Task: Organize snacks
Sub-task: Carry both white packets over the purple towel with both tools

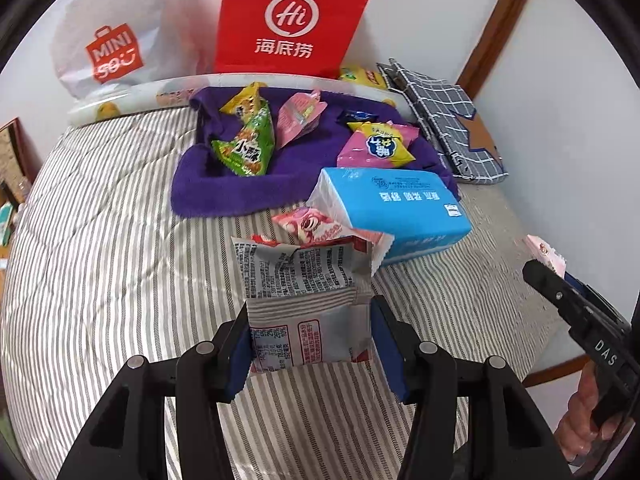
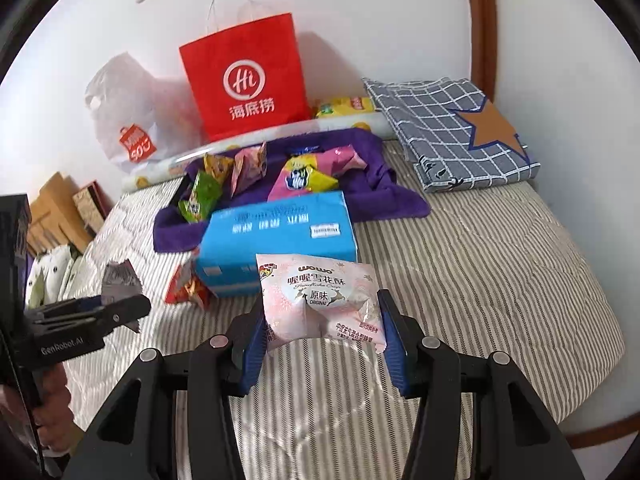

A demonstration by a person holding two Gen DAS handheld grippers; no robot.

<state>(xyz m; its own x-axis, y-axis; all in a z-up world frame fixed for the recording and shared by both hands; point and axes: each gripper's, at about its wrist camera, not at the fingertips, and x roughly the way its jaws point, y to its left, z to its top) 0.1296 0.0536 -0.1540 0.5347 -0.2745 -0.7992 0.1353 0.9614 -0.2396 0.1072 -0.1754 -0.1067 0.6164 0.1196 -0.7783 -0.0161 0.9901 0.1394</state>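
Two grippers each carry one snack above the striped bed (image 1: 100, 240): the left gripper (image 1: 310, 344) is clamped on a grey packet (image 1: 306, 300), printed back facing the camera, and the right gripper (image 2: 322, 336) is clamped on a pink packet (image 2: 320, 300). Beyond both sets of jaws lies a blue tissue pack (image 1: 400, 204), with a red wrapper (image 2: 186, 286) touching its near left corner. Farther off, more snacks (image 1: 246, 140) sit on a purple towel (image 1: 224, 192).
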